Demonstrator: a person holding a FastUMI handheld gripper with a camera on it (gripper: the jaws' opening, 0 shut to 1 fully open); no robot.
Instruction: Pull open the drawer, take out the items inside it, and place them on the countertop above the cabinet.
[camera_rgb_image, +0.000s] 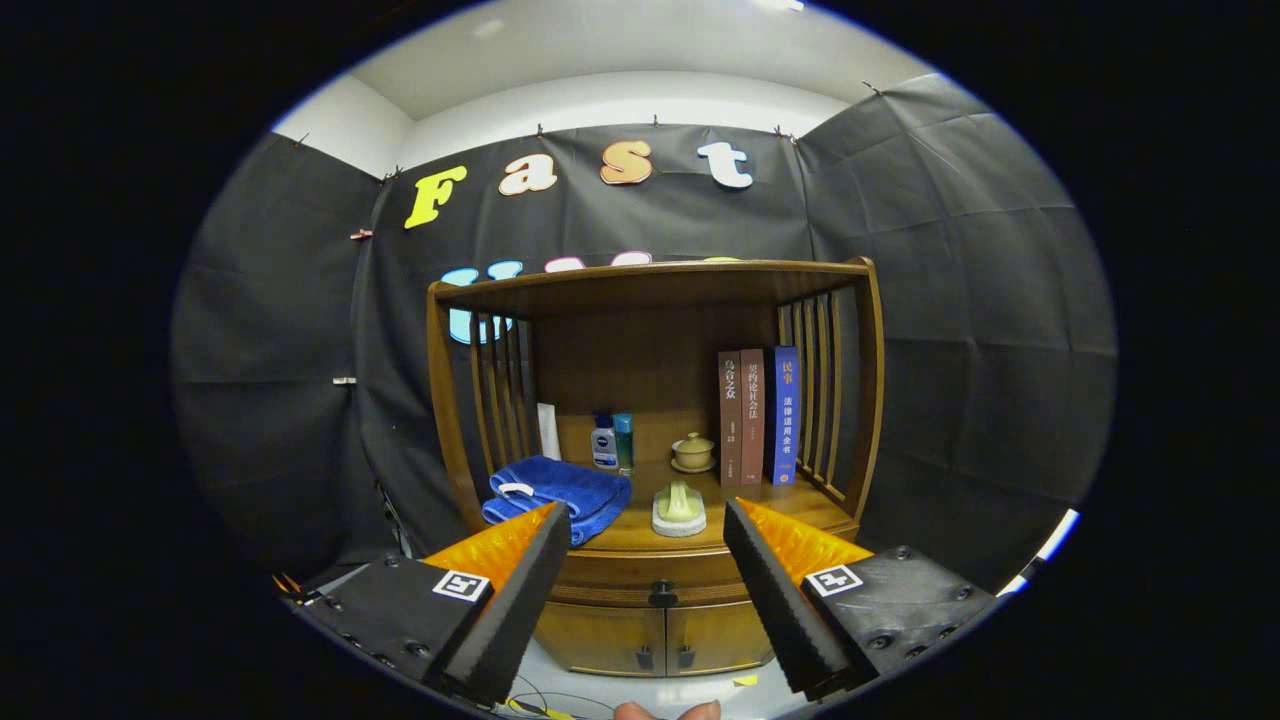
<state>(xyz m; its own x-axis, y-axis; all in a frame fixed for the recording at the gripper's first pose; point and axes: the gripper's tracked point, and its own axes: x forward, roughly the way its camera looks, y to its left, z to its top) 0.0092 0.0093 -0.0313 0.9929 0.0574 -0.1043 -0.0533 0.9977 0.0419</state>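
A wooden cabinet (655, 400) with an open shelf stands ahead of me against the booth wall. Under its countertop (735, 520) runs a shut drawer (620, 580) with a dark round knob (662, 594), seen between my fingers. My gripper (648, 600) is open, held back from the cabinet, with nothing between its fingers. What lies inside the drawer is hidden.
On the countertop lie a folded blue towel (555, 497), a pale brush on a pad (679, 508), two small bottles (612, 442), a white tube (548, 430), a lidded cup on a saucer (693, 452) and three upright books (758, 416). Two lower doors (660, 640) sit under the drawer.
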